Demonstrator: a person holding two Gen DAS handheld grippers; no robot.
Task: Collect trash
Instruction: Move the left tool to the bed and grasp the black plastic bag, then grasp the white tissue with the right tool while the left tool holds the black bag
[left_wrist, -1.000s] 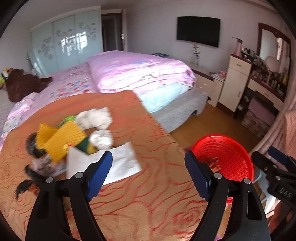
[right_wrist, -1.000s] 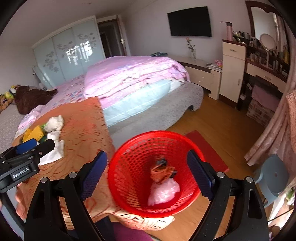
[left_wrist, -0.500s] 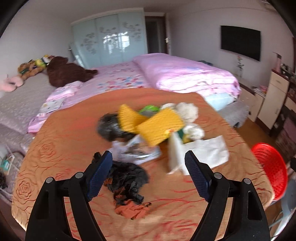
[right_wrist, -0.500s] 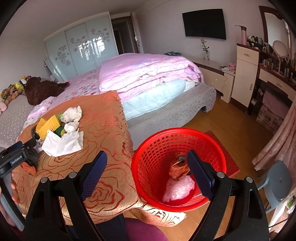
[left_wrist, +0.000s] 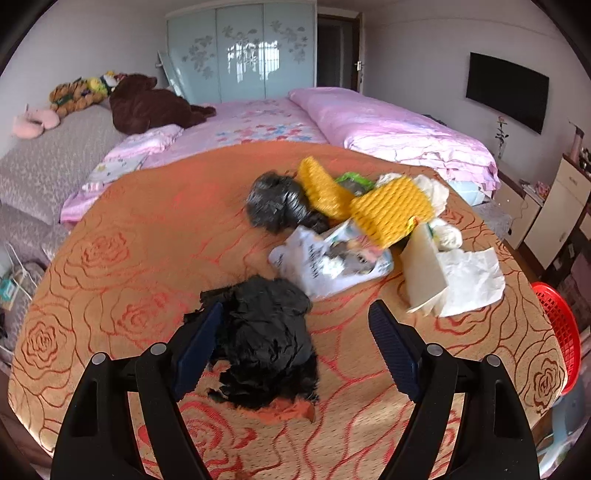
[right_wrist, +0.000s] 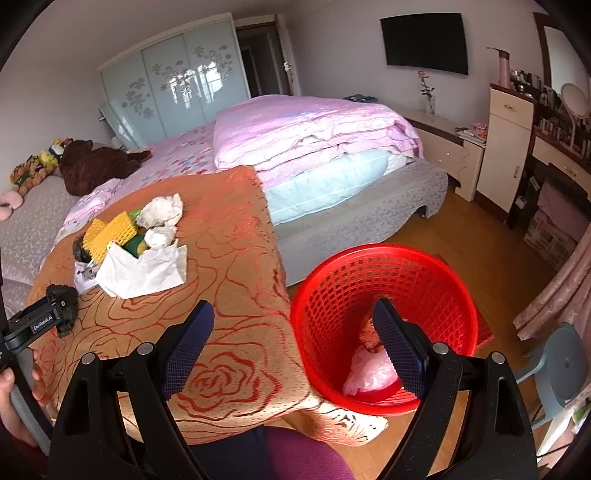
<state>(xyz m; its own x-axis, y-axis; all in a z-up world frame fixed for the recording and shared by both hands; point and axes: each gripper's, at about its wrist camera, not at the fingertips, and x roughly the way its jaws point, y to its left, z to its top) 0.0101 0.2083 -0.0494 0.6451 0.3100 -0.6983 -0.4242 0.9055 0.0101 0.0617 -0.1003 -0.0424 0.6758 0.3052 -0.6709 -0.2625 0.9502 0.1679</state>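
A crumpled black bag (left_wrist: 264, 343) lies on the orange rose-patterned cloth (left_wrist: 129, 258), between the jaws of my open left gripper (left_wrist: 299, 350), close to its left finger. Behind it lie a printed plastic bag (left_wrist: 328, 258), yellow foam netting (left_wrist: 391, 210), a second black bag (left_wrist: 275, 203) and white paper (left_wrist: 469, 280). My right gripper (right_wrist: 295, 350) is open and empty, above the cloth's edge and the red basket (right_wrist: 384, 280). The basket holds a pink bag (right_wrist: 369, 373) and an orange wrapper. The trash pile shows in the right wrist view (right_wrist: 140, 251).
A bed with a pink quilt (right_wrist: 314, 129) stands behind the table. A dresser (right_wrist: 509, 144) and vanity line the right wall. A blue stool (right_wrist: 565, 365) stands right of the basket. The left gripper's body (right_wrist: 40, 321) shows at the right wrist view's left edge.
My left gripper swung left from the basket side to the trash pile and closed in on the black bag. The right gripper drifted slightly, staying open over the basket.
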